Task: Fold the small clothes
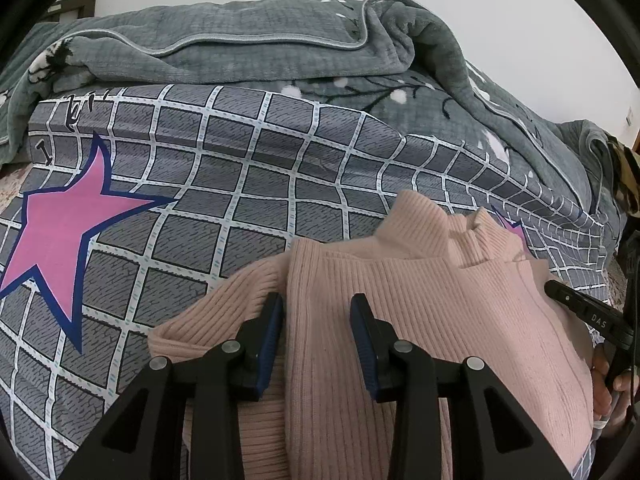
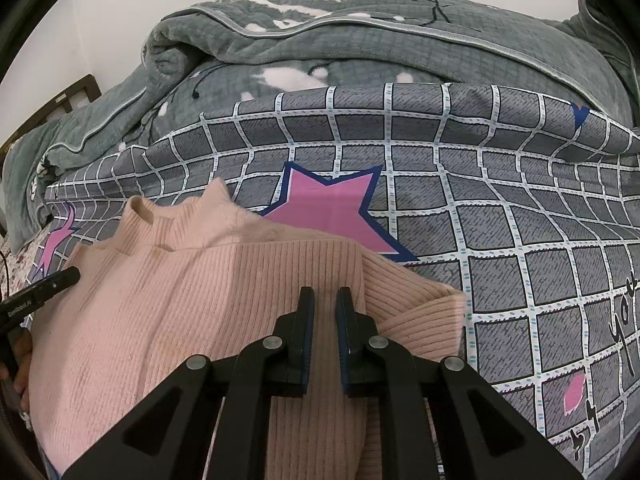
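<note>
A small pink ribbed sweater (image 1: 420,304) with a high collar lies on the checked bed sheet (image 1: 240,184), its sides folded inward. My left gripper (image 1: 317,304) is open, its jaws hovering over the sweater's left folded edge, holding nothing. The sweater also shows in the right wrist view (image 2: 200,300). My right gripper (image 2: 325,294) hovers over the sweater's right folded edge with its jaws a narrow gap apart and nothing between them. The right gripper's finger (image 1: 576,304) shows at the sweater's right side in the left view; the left gripper's finger (image 2: 48,284) shows at its left in the right view.
A rumpled grey blanket (image 1: 280,52) is heaped behind the sheet, also in the right wrist view (image 2: 360,40). Pink stars (image 1: 68,232) are printed on the sheet (image 2: 520,220). A wooden headboard (image 2: 60,100) stands at the far left.
</note>
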`<state>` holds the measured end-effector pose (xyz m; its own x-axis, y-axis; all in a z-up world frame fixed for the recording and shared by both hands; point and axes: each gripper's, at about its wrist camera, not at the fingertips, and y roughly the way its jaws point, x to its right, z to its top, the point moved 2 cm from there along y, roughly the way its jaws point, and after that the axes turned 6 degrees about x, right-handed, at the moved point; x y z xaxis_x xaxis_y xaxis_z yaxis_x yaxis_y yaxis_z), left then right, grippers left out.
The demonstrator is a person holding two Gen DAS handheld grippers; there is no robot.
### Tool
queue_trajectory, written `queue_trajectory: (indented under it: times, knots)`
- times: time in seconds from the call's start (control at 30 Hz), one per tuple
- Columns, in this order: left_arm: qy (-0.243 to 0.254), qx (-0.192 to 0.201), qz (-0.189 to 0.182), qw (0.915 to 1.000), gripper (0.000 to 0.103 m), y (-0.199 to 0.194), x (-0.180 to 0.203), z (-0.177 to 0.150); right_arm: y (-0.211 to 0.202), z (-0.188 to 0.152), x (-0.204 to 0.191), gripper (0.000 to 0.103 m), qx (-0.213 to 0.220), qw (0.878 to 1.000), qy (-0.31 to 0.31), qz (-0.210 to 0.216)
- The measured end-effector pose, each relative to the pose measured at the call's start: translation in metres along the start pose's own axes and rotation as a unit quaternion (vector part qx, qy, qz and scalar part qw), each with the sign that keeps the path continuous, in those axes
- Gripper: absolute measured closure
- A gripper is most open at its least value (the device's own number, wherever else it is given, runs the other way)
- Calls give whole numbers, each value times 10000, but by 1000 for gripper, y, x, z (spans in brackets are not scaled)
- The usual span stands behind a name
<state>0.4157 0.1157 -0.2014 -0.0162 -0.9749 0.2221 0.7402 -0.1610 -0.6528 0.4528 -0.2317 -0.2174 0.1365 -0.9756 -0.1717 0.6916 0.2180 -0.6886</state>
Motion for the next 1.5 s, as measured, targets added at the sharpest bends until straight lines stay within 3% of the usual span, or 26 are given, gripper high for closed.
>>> queue_trajectory:
  times: [0.47,1.5]
  knots:
    - [107,-6,-96,9999,58,-1,3,0,-1,0,-4,83,10,9999,-144,48]
    - [188,-17,-110,9998,53,0,6,0,-1,-1,-5,75,4,9998,-193,109]
